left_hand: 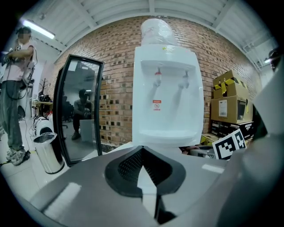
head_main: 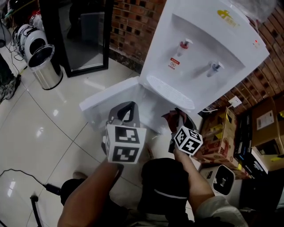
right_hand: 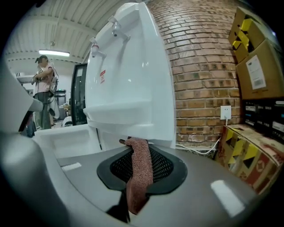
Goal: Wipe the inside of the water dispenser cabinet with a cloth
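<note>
Workshop-like store room, bare brick wall [left_hand: 115, 66], ribbed ceiling [left_hand: 115, 9] with tube lamp [left_hand: 39, 29], glossy tiled floor [head_main: 40, 128], stacked cardboard boxes [left_hand: 228, 99], steel bin [head_main: 44, 66], dispenser [head_main: 202, 53], a person [left_hand: 15, 88] standing behind.

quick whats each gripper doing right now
left gripper: closed, empty
right gripper: closed on the brown cloth

The head view looks steeply down, both gripper views low and near, all sharing the water dispenser [head_main: 204, 53].
</note>
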Demonstrator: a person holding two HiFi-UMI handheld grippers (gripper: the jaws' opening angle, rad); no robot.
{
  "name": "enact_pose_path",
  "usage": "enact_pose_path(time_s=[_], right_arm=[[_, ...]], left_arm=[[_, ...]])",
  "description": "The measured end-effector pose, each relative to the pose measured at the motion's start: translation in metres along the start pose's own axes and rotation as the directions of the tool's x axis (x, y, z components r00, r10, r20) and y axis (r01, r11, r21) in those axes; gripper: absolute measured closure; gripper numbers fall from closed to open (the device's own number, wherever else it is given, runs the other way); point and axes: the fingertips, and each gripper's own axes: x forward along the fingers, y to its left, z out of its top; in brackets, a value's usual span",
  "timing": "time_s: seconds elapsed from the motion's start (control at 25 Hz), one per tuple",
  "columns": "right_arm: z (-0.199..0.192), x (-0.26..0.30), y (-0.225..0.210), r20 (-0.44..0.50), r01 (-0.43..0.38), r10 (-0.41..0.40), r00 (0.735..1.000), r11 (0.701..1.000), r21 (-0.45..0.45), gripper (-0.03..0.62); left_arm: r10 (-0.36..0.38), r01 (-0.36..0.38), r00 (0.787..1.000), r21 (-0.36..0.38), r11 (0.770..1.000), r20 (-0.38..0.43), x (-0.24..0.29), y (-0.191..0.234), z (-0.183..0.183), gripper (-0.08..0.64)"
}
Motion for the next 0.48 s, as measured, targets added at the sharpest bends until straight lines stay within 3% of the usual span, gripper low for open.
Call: enact_pose_path(time_s=[0.32, 0.48], right_arm=[[-0.002, -0.015, -0.021, 0.003, 0.047, -0.047, 0.999, 0.994, -0.101, 0.511], [-0.021, -0.005, -0.024, -0.045, 0.055, -0.062, 0.997, 0.989, -0.135, 0.511]], left_arm=[[-0.032, 0.031, 0.999, 0.044, 0.999, 0.033, -0.024, -0.019, 0.02, 0.56], [-0.027, 0.025, 0.999, 0.041, 0.999, 0.031, -0.038, -0.015, 0.011, 0.56]])
